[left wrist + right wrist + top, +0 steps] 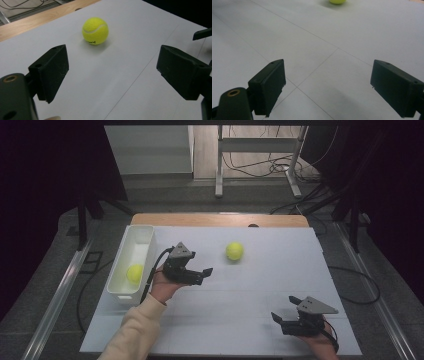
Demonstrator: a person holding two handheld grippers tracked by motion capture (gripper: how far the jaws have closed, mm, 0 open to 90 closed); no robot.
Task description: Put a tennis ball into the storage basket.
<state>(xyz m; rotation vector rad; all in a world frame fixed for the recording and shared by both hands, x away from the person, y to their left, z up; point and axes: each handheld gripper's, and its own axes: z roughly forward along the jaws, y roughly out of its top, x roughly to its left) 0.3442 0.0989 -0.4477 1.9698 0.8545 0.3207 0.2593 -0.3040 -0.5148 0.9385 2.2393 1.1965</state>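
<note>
- On the table (250, 295), the high view showed two tennis balls: one ball in the white bin (131, 262), one free ball (234, 251) near the left gripper (202, 274).
- In the left gripper view, one free ball (95, 30) lay ahead of spread, empty jaws.
- In the right gripper view, the right gripper (327, 87) stood spread, empty.

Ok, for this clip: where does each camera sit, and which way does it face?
High view: above the table's near edge, looking forward and down; shows forearm, left gripper, right gripper, bin.
Left gripper view: on the left gripper, facing the tennis ball; own fingers open.
Right gripper view: on the right gripper, low over the table; fingers open.
Shared: that ball appears in all three.
</note>
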